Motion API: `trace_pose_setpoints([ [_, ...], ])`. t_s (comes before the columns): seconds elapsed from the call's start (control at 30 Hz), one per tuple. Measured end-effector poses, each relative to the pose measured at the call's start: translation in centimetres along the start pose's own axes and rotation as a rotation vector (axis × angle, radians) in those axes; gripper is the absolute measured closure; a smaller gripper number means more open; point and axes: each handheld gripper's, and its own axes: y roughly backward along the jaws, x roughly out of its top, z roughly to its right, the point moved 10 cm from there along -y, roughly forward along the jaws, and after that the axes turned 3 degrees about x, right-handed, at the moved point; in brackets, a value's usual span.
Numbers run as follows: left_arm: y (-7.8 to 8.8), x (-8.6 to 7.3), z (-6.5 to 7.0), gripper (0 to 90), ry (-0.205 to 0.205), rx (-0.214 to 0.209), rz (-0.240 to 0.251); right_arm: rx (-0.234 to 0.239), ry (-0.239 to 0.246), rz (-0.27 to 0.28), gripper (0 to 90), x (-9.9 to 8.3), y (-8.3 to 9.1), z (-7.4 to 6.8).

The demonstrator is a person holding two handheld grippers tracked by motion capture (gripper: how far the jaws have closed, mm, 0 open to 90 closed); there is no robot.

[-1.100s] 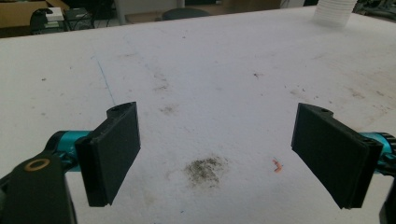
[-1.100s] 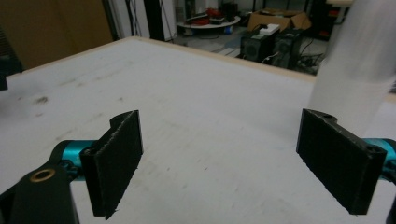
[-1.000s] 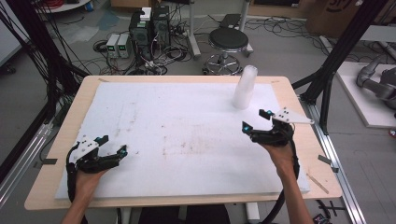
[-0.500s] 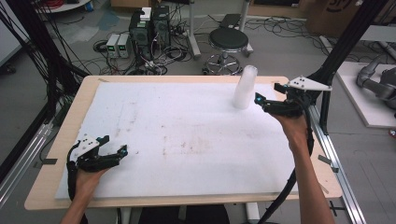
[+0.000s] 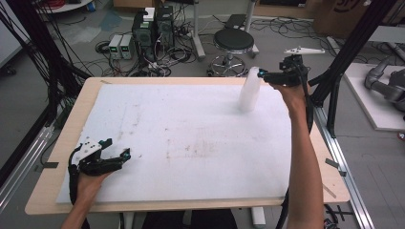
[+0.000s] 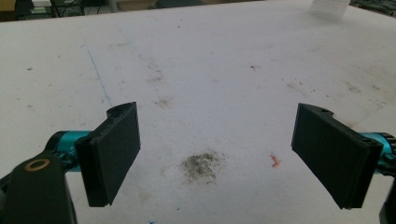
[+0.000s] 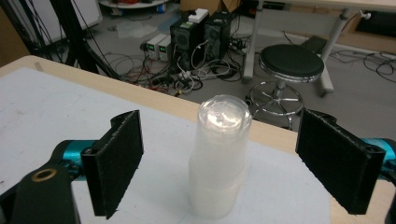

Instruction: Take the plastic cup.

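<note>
A stack of translucent plastic cups (image 5: 249,90) stands upside down near the bench's far right corner, on the scuffed white foam sheet (image 5: 181,133). The right gripper (image 5: 265,76) hangs wide open around its top, gripping nothing. The left gripper (image 5: 119,153), equally open and empty, rests by the near left corner.

Grey floor (image 5: 57,90) with tangled cables (image 5: 165,57), black stool (image 5: 233,42)
</note>
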Motion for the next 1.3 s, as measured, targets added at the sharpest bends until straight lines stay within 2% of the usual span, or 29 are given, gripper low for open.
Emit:
trace_pose_setpoints([
  [0.2,-0.1,-0.1,0.0,15.5,0.002,0.003,-0.014,-0.021,-0.012,-0.033,15.1,0.8,-1.9,0.9],
  [0.3,-0.2,-0.1,0.0,15.5,0.002,0.001,-0.021,-0.029,-0.023,-0.07,15.1,0.8,-3.3,1.3],
  [0.43,-0.3,-0.2,-0.1,15.5,0.014,0.004,-0.028,-0.031,-0.022,-0.077,15.1,1.1,-4.1,1.4],
  [0.53,-0.3,-0.2,-0.1,15.5,0.009,0.009,-0.034,-0.044,-0.029,-0.12,15.1,1.1,-5.3,1.5],
  [0.63,-0.4,-0.3,-0.1,15.5,0.006,0.009,-0.042,-0.047,-0.041,-0.137,15.1,1.0,-5.8,1.5],
  [0.67,-0.4,-0.2,-0.1,15.5,0.008,0.012,-0.039,-0.054,-0.05,-0.16,15.1,0.9,-6.4,1.5],
  [0.73,-0.4,-0.2,-0.1,15.5,0.012,0.012,-0.038,-0.053,-0.054,-0.166,15.1,0.9,-6.7,1.5],
  [0.8,-0.4,-0.3,-0.1,15.5,0.011,0.012,-0.042,-0.058,-0.065,-0.179,15.1,0.7,-7.4,1.4],
  [0.87,-0.4,-0.3,-0.1,15.5,0.007,0.012,-0.043,-0.07,-0.091,-0.227,15.2,-0.3,-8.1,1.5],
  [0.97,-0.4,-0.3,-0.1,15.5,0.01,0.011,-0.042,-0.075,-0.107,-0.256,15.2,-0.9,-8.7,1.7],
  [1.07,-0.4,-0.3,-0.1,15.5,0.012,0.01,-0.042,-0.07,-0.099,-0.268,15.2,-1.2,-9.4,1.3],
  [1.17,-0.4,-0.3,-0.1,15.5,0.006,0.011,-0.046,-0.097,-0.101,-0.302,15.3,-1.8,-10.1,1.1],
  [1.3,-0.4,-0.3,-0.1,15.5,0.006,0.011,-0.044,-0.108,-0.118,-0.329,16.2,-2.3,-10.5,1.1],
])
